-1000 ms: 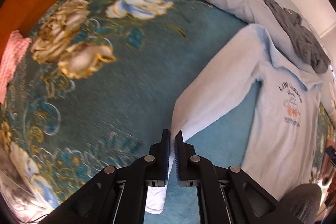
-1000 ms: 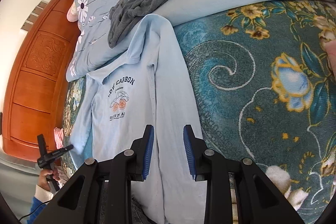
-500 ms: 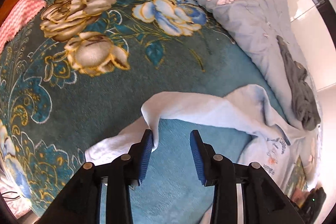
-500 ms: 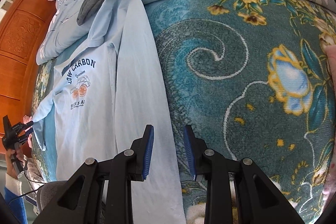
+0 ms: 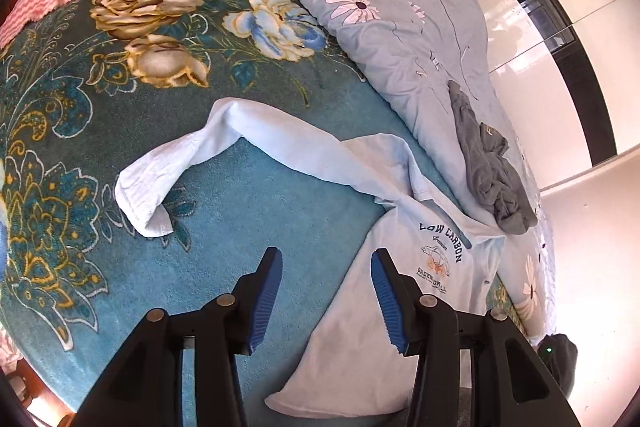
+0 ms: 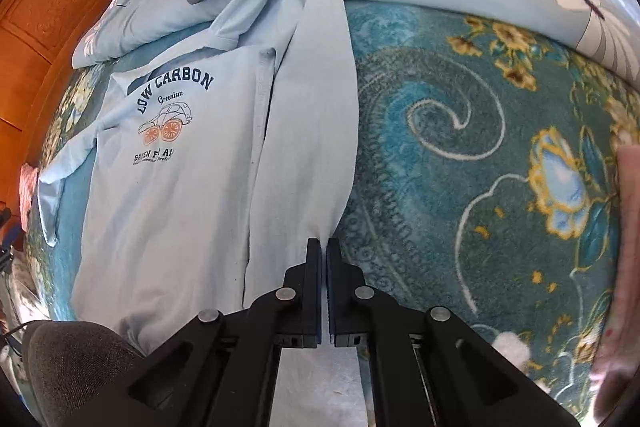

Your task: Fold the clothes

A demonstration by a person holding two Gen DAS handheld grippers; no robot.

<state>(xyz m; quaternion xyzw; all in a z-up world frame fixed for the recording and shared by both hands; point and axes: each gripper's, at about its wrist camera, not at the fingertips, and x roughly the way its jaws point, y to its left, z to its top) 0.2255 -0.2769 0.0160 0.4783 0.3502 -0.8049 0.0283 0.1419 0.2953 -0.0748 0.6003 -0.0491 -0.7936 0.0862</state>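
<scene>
So far the fold had barely begun. The light-blue sweatshirt (image 6: 172, 187) lay face up on the teal floral blanket (image 5: 132, 131), printed chest showing, with its collar end reaching up toward the pale daisy quilt (image 5: 404, 39) where a grey garment (image 5: 484, 163) sat in a heap.

The left gripper (image 5: 326, 297) stood with its jaws opening and nothing between them; its blue pads (image 5: 262, 303) hung over bare blanket, with the body of the sweatshirt just off to their right. Ahead of those fingers and to their left, one sleeve (image 5: 188, 155) lay kinked and dropped in a loose bend across the blanket, its cuff curled under. By the look of it, that sleeve had not been laid over the body and would need taking up again.

The right gripper (image 6: 324, 247) had its jaws brought together at the outer edge of the other sleeve (image 6: 308, 107), which ran straight ahead from the fingertips beside the body. The tips sat right on the cloth's edge, though whether fabric was actually pinched between them could not be told.

My reading was that both sleeves remained to be folded inward, then the body doubled over, and the grey garment had not been touched at all.
</scene>
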